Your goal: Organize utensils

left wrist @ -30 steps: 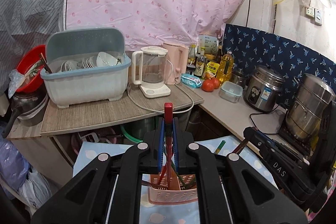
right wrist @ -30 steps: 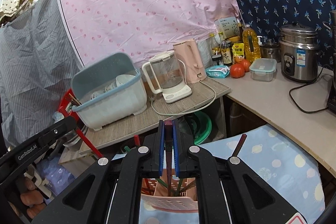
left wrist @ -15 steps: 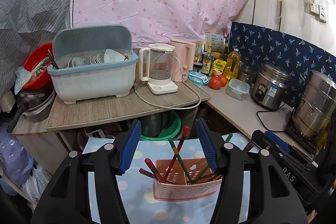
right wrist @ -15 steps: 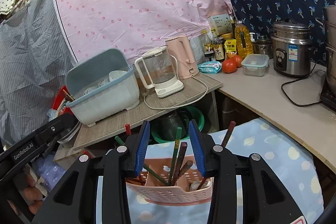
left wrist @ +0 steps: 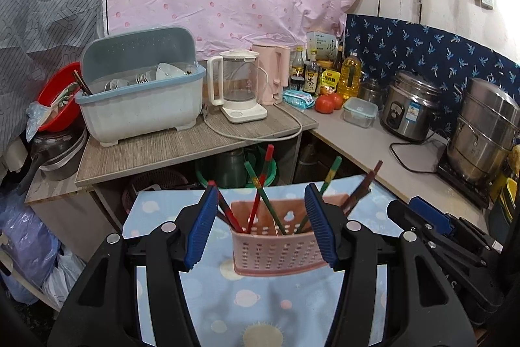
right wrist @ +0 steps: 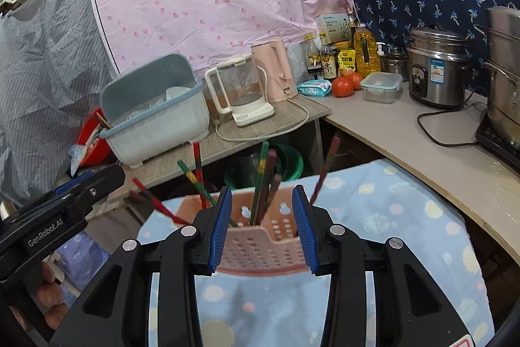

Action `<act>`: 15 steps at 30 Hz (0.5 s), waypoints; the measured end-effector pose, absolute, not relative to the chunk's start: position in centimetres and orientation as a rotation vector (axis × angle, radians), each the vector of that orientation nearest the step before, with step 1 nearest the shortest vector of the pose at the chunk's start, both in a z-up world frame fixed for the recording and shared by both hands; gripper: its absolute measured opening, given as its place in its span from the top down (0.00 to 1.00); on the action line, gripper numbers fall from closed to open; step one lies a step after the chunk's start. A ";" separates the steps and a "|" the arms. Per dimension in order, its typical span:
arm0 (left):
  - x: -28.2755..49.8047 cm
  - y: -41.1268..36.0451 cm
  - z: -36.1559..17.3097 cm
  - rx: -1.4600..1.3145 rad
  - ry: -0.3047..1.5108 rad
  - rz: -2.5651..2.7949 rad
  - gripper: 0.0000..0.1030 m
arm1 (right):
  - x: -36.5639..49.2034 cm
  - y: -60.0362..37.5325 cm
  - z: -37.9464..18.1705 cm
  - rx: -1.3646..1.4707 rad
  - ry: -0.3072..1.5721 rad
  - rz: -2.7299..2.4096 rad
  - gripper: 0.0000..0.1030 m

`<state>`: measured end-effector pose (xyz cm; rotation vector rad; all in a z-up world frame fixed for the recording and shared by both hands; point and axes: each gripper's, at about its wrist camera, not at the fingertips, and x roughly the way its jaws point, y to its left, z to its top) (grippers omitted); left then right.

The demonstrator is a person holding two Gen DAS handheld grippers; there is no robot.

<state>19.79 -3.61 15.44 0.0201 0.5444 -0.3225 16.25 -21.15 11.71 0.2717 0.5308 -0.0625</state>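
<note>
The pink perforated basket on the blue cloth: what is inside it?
Inside the pink basket stand several chopsticks, red, green and dark brown, leaning in different directions. Their lower ends and the basket's bottom are hidden behind its front wall, so anything lying there cannot be seen.

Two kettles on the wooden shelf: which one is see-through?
The glass kettle with the white handle and base, standing left of the pink kettle in the left wrist view; the pink one is opaque.

Perforated matt plastic basket (left wrist: 276, 244)
</note>
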 end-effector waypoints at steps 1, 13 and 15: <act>19.4 -3.7 15.2 0.024 0.549 -0.320 0.49 | 15.8 -21.0 11.6 0.261 0.537 -0.069 0.63; 15.1 -4.2 11.6 0.050 0.627 -0.313 0.47 | 10.3 -19.9 9.0 0.217 0.627 -0.125 0.58; 14.5 -4.3 11.1 0.053 0.634 -0.312 0.42 | 9.5 -19.8 8.5 0.218 0.644 -0.132 0.56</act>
